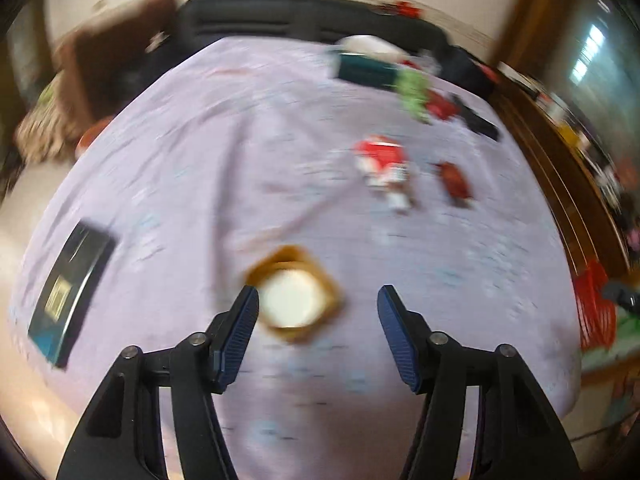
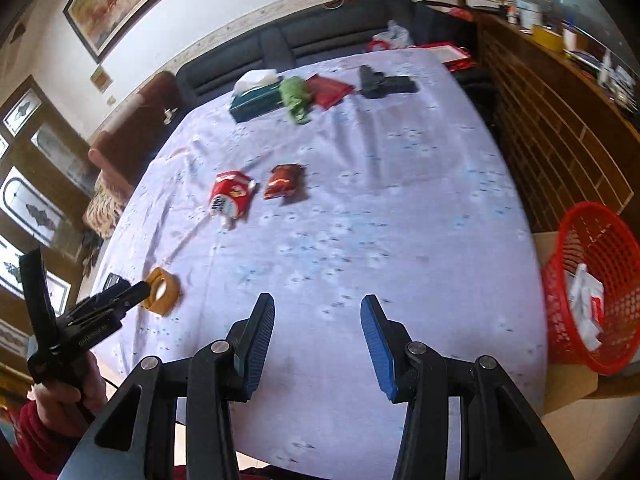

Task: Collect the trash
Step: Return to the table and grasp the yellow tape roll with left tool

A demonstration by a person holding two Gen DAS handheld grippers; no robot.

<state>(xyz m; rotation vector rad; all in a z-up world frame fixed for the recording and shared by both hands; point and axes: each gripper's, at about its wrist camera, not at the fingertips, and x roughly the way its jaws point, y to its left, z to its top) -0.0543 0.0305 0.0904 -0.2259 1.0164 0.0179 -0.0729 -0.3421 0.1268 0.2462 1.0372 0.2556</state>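
1. Your left gripper (image 1: 318, 304) hangs over the yellow paper cup (image 1: 294, 294) with its fingers spread. The cup sits just inside the left finger (image 1: 240, 328), off-centre in the gap, and neither pad presses on it. That view is blurred, so whether the finger touches the rim cannot be told.
2. Seen from the right wrist, the same gripper (image 2: 136, 292) reaches the cup (image 2: 162, 290) at about 9 o'clock, near the table's left edge. Judged: you are lining up to pinch it, and it needs centring first.
3. Your right gripper (image 2: 318, 332) is spread over bare tablecloth (image 2: 400, 220) and holds nothing. It appears parked clear of the left hand's reach.
4. Remaining litter lies mid-table at roughly 11 o'clock: a red snack bag (image 2: 230, 198) with a dark red wrapper (image 2: 285, 186) just beside it, apart. A green crumpled bag (image 2: 296, 98) sits farther back at 12 o'clock, touching the tissue box (image 2: 256, 98).
5. The red mesh basket (image 2: 600, 240) stands off the table at 3 o'clock on a cardboard surface. It holds white crumpled paper (image 2: 586, 300) with red print, and has ample room left. Its place beside the table edge suits short carries.
6. A dark flat box (image 1: 70, 284) lies at 9 o'clock in the left view; it does not look like trash.
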